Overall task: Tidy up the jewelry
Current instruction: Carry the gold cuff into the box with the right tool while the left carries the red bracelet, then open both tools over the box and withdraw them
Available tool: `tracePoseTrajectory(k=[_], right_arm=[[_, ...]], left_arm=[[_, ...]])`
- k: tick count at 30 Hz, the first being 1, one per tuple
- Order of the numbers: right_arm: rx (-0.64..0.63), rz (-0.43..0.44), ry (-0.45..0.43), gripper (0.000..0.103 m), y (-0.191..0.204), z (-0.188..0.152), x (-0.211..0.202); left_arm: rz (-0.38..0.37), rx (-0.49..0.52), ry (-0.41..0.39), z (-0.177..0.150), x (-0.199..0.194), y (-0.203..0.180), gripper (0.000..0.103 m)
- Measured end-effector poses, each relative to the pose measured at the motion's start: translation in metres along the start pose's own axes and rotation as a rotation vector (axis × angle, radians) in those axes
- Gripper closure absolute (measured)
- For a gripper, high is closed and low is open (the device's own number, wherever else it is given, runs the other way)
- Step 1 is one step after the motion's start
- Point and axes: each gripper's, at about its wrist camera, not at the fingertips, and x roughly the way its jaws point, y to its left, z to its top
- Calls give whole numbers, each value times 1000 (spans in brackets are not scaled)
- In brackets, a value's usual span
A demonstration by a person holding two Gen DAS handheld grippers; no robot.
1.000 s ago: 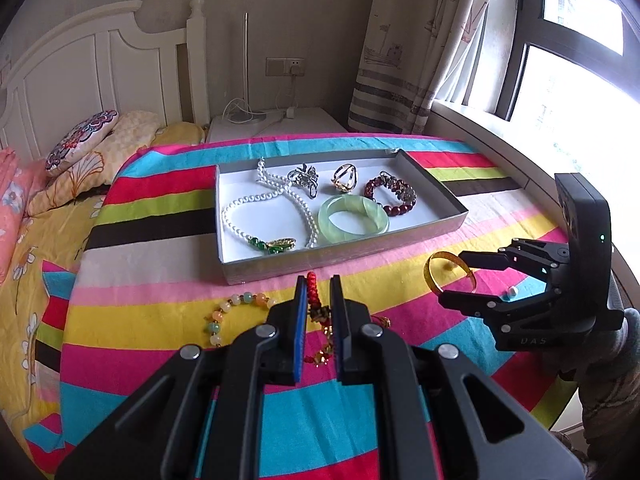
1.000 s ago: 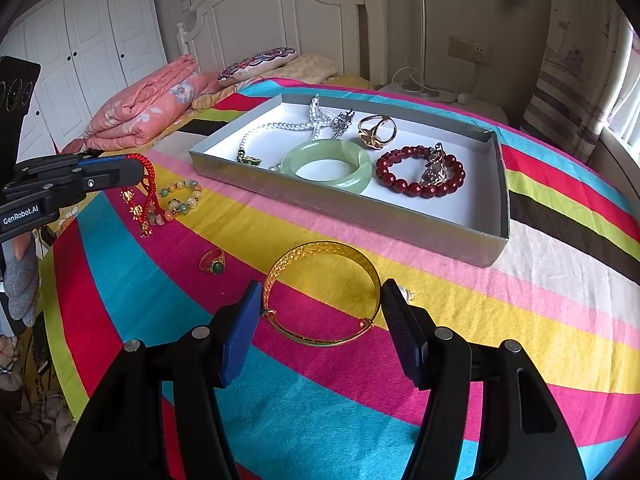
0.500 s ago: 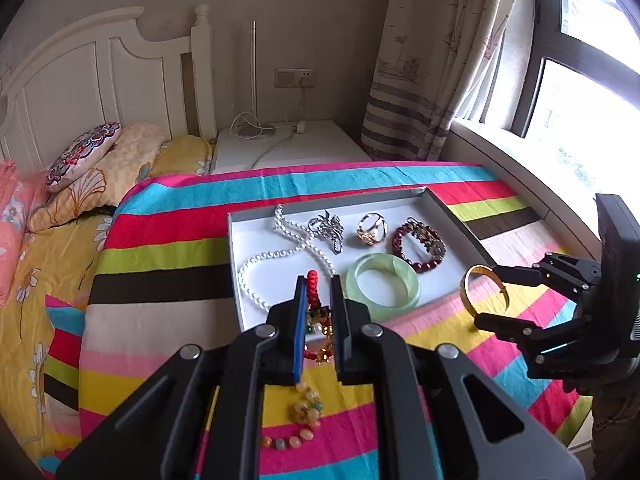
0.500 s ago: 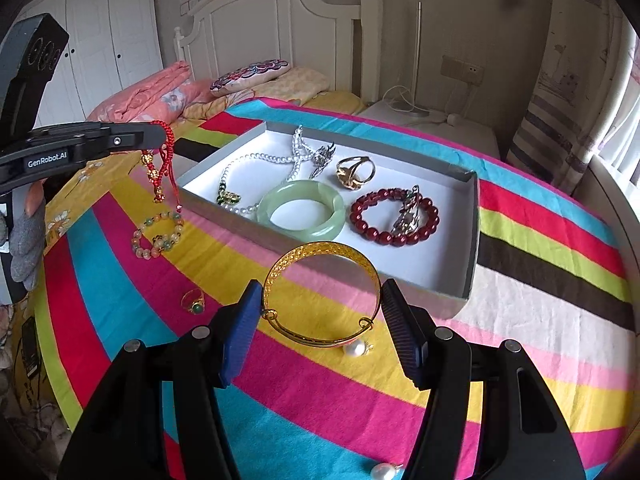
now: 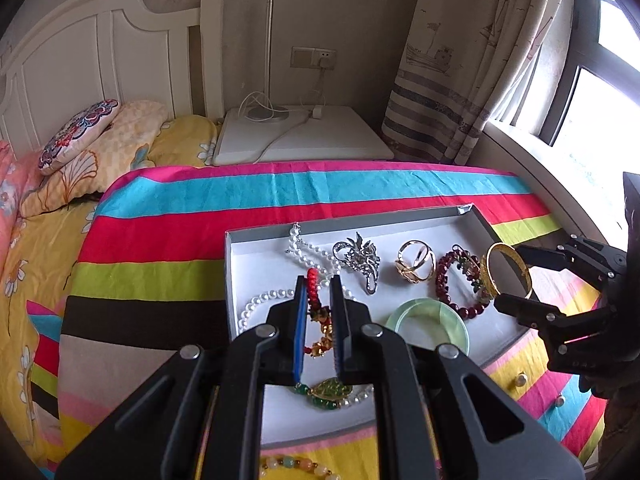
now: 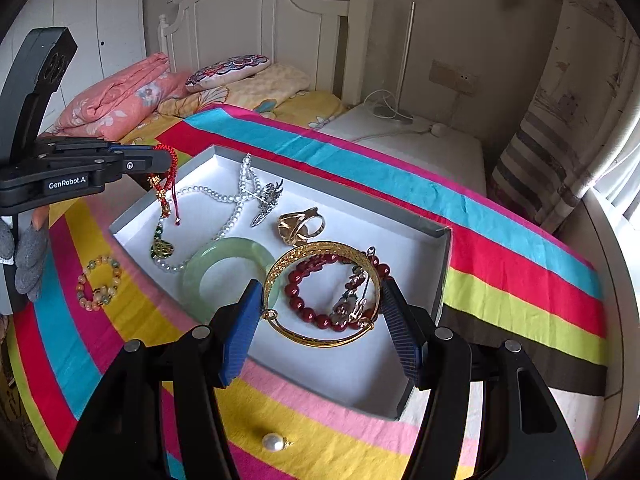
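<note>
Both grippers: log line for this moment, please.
left gripper: shut on red cord bracelet | right gripper: shut on gold bangle | both over tray

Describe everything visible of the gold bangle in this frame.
The gold bangle is a thin, shiny metal hoop with a textured upper arc and small loops near its lower ends. It is held off the surface, tilted, gripped across its width by the blue pads of the right tongs. It hangs over the gray tray's right end, above the dark red bead bracelet, apparently clear of it.
</note>
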Motion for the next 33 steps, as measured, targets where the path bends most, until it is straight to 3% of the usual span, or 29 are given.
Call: tracePoseTrajectory(k=[9, 11, 13, 14, 17, 20, 23, 33], right_arm=[[-72, -67, 81, 43, 1, 24, 43], [-71, -65, 88, 43, 1, 28, 50], [-67, -67, 93, 43, 1, 32, 56], [-67, -69, 99, 43, 1, 34, 60], [-63, -66, 120, 40, 0, 40, 70], [-47, -52, 108, 26, -1, 40, 68], [-47, -45, 81, 26, -1, 34, 54], [-7, -20, -74, 24, 2, -23, -47]], left_arm=[[25, -62, 10, 0, 26, 19, 89], [28, -90, 2, -2, 25, 24, 53], [54, -123, -36, -5, 17, 28, 32], [57, -132, -45, -7, 13, 30, 29], [67, -132, -65, -14, -1, 31, 25], [98, -116, -112, -28, -25, 30, 16], [114, -122, -137, -46, -48, 33, 11], [153, -188, -130, -119, -103, 50, 5]])
